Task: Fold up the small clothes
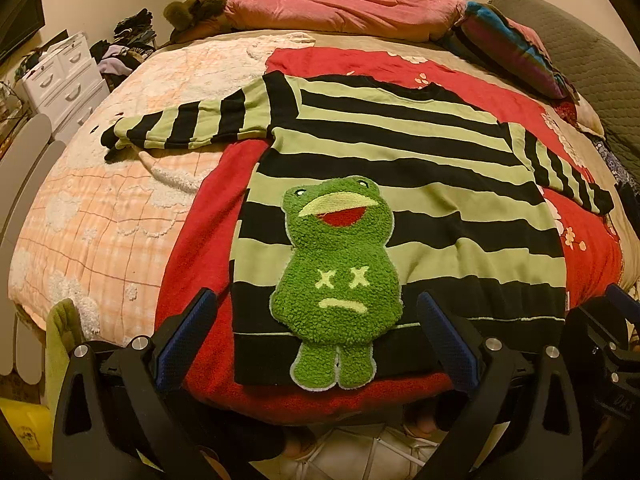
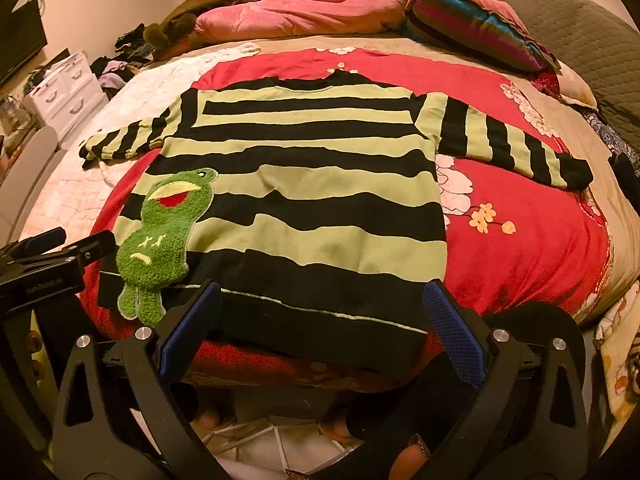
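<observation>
- A small black-and-light-green striped knitted sweater (image 1: 400, 184) is seen laid flat, front up, on a red fleece blanket with a flower print (image 1: 192, 280) spread over the bed; its black hem lies at the near edge of the bed, its neck towards the far pillows.
- A fuzzy green frog patch (image 1: 338, 276) is sewn on the front, low on one side and overhanging the hem.
- No fold is visible: both sleeves are stretched out to the sides and the body is spread to full width. The task is judged to be at its very start, with sleeves and body all left to fold.
- The left gripper (image 1: 316, 336) is held wide open just above the hem around the frog patch; nothing is gripped.
- The right gripper (image 2: 324, 324) is likewise spread wide over the other part of the hem, empty.
- Further off, a pink quilt (image 1: 340, 10) and a multicoloured striped pillow (image 1: 516, 48) are piled at the head of the bed, well apart from the sweater.
- A peach checked blanket (image 1: 104, 200) lies under one sleeve; a white drawer unit (image 1: 64, 76) stands beside the bed.
- Nothing is seen lying on the sweater, so the folding is judged to be unobstructed.
</observation>
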`<state>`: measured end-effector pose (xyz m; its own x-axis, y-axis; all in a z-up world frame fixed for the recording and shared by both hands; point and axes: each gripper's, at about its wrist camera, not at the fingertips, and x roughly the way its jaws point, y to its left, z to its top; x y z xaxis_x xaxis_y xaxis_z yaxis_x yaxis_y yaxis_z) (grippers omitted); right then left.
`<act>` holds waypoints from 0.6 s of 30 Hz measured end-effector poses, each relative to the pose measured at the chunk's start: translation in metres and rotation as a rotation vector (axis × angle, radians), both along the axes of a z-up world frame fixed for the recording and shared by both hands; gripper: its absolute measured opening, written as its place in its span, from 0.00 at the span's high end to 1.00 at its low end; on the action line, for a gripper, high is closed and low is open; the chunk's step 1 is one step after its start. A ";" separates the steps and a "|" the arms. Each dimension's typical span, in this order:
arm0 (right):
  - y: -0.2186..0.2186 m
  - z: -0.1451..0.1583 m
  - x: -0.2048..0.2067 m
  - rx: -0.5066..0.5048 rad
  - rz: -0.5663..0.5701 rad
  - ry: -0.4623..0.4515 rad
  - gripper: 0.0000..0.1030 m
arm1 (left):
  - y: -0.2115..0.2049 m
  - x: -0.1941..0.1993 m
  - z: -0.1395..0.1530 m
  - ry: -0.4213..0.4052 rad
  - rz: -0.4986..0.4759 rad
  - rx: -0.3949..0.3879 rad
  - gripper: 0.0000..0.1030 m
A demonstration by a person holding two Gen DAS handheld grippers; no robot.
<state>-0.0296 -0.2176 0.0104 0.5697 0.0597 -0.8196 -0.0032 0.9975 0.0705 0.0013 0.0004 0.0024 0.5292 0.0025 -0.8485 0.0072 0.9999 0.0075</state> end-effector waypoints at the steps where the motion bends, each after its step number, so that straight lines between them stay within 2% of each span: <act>1: 0.000 0.000 0.000 0.000 0.002 0.000 0.08 | 0.000 0.000 0.000 0.000 0.001 0.000 0.04; 18: -0.001 0.000 0.001 0.003 -0.003 -0.002 0.08 | 0.004 0.001 0.001 0.001 0.004 -0.003 0.04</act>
